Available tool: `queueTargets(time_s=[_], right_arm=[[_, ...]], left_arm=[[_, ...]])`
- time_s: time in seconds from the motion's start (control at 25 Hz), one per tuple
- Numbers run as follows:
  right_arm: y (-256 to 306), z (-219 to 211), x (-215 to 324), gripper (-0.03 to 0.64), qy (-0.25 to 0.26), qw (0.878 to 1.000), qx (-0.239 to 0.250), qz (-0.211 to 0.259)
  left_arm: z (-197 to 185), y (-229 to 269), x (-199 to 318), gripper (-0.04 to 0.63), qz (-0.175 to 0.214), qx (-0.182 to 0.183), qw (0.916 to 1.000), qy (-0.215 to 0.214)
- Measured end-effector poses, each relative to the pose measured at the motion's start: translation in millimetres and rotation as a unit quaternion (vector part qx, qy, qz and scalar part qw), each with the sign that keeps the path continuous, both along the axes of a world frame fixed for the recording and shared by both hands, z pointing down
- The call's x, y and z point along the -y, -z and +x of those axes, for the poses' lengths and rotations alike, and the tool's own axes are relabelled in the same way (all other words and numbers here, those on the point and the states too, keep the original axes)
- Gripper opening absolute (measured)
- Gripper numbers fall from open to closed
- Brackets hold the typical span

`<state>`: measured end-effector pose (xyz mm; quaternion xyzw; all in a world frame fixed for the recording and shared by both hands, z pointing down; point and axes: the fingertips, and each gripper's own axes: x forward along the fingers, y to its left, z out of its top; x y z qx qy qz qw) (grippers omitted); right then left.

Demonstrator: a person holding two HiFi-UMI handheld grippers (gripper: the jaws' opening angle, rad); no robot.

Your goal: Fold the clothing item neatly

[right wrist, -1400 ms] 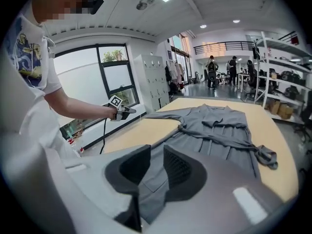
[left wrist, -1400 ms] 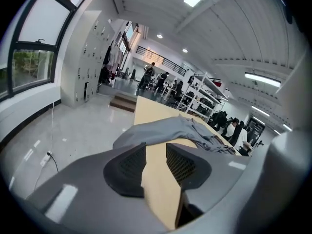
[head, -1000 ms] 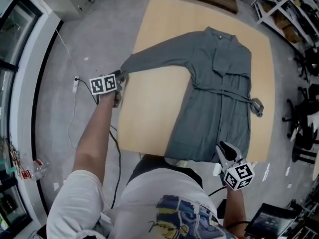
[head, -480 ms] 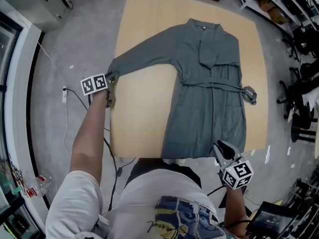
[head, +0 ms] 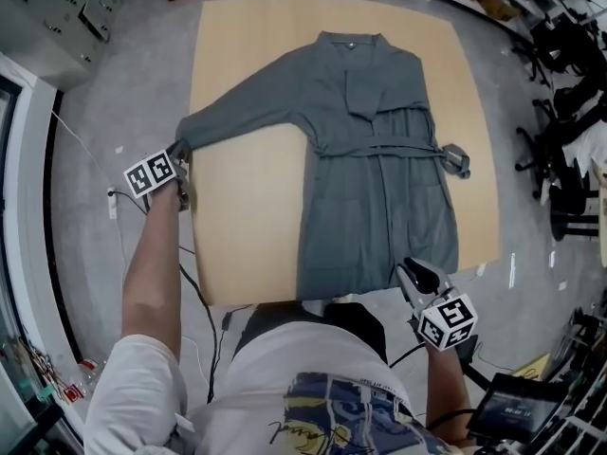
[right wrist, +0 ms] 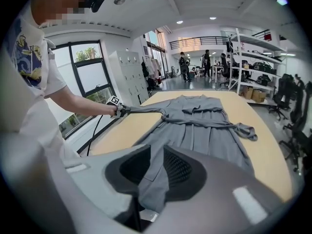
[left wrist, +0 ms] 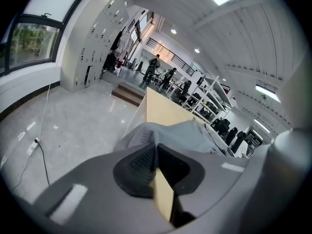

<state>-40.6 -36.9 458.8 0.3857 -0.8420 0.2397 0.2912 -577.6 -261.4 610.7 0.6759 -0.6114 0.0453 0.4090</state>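
Pale wooden table [head: 247, 207] on a grey floor, shelving and office chairs off to the right

- Grey robe [head: 379, 197] lies flat on the right half of the top. Collar [head: 349, 44] far, hem [head: 370, 287] at the near edge, so its long axis runs far to near. Belt [head: 389, 146] is tied across the waist
- One sleeve [head: 247, 112] is stretched out to the left. Its axis slants from the shoulder down to the cuff [head: 185, 140], which sits at the table's left edge
- Left gripper [head: 178, 159]: jaws closed together right at the cuff, with cloth running out from the tips. Reads as a pinch on the cuff
- Right gripper [head: 410, 275]: at the near right hem corner, jaws clamped on a fold of hem that hangs between the pads

Key relation: the body of the robe lies to the right and slightly far of the left gripper, straight along the sleeve. The likely next move is to carry the cuff rightward over bare table and lay the sleeve across the chest. The left hand is the only one in reach of the cuff, and the right one looks set to anchor the hem
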Motion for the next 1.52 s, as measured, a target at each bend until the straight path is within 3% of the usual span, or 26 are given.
queueTargets(time_s=[0.28,0.64,1.12,1.52], right_arm=[[0,14,1,0.078,-0.003,1.000,0.012,0.010],[-4,51,26,0.078,0.021,0.999,0.041,0.017],[-18,128,73,0.078,0.038,0.996,0.081,0.011],[-31,175,97,0.078,0.041,0.994,0.097,0.004]], left_arm=[[7,46,20,0.017,0.054,0.022,0.9983,0.009],[60,115,46,0.017,0.100,0.044,0.9940,-0.002],[181,169,97,0.017,0.125,0.073,0.9892,-0.025],[306,192,150,0.017,0.140,0.086,0.9812,-0.102]])
